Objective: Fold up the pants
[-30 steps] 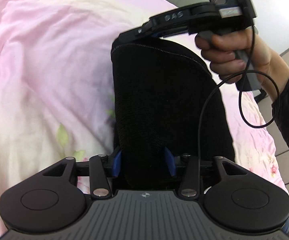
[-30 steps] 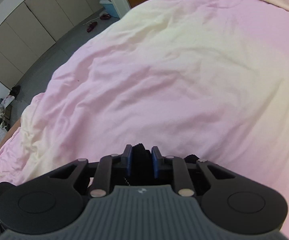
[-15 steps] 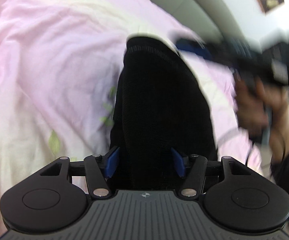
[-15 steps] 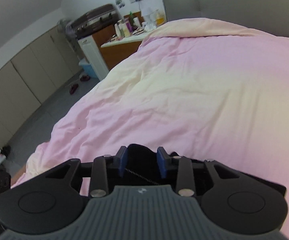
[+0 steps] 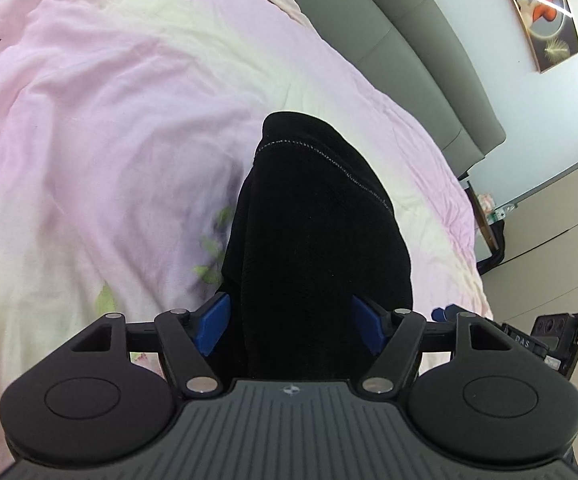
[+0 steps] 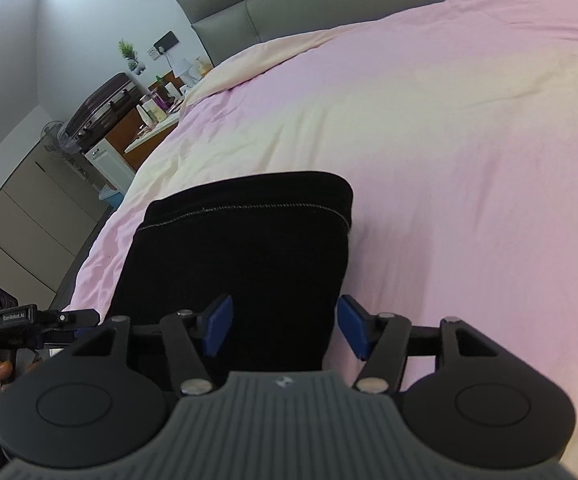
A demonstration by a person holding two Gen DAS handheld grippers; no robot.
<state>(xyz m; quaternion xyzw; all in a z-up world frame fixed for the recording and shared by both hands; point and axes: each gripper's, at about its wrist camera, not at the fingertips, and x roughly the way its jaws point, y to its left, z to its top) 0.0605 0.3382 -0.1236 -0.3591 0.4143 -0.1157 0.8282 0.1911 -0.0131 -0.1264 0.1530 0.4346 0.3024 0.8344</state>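
Observation:
The black pants (image 5: 313,240) lie folded in a narrow stack on the pink bed cover (image 5: 89,120), with a stitched hem on top. My left gripper (image 5: 293,326) is open, its blue pads (image 5: 213,324) standing on either side of the stack's near end. In the right wrist view the pants (image 6: 241,248) lie just ahead of my right gripper (image 6: 285,330), which is open with blue pads (image 6: 219,328) wide apart over the near edge. The right gripper body (image 5: 545,336) shows at the left view's right edge. The left gripper body (image 6: 5,320) shows at the right view's left edge.
A grey padded headboard (image 6: 289,4) runs along the bed's far end. A nightstand with bottles and a plant (image 6: 149,96) stands beside the bed. Cabinets (image 6: 29,208) line the wall. A framed picture (image 5: 545,12) hangs on the wall.
My right gripper let go of the pants' hem, opened and swung back beside the left one. My left gripper opened wider. The pants now lie flat on the bed.

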